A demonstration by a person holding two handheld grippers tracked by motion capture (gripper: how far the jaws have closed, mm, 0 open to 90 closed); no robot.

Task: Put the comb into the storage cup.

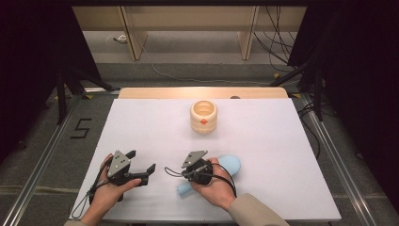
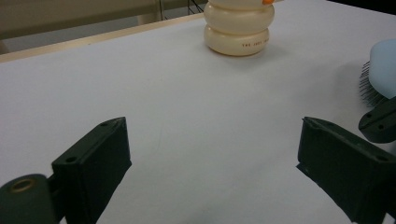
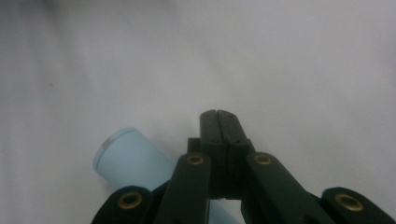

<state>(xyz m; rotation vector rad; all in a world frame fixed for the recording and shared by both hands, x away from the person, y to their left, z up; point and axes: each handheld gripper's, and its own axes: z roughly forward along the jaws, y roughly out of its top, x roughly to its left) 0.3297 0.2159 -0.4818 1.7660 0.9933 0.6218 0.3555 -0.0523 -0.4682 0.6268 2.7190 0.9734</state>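
Right gripper (image 3: 218, 116) jaws pressed together, gripping nothing — its view shows the blue brush (image 3: 133, 158) handle just beside; we see bristles in the left gripper view. Left gripper (image 2: 212, 158) wide open, empty.

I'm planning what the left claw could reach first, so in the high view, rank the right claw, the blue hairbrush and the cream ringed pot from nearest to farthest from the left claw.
1. Right claw, just to its right, jaws shut.
2. Blue hairbrush, lying under the right claw, its head farther right.
3. Cream ringed pot, up the table near the far edge.

Left claw is open.
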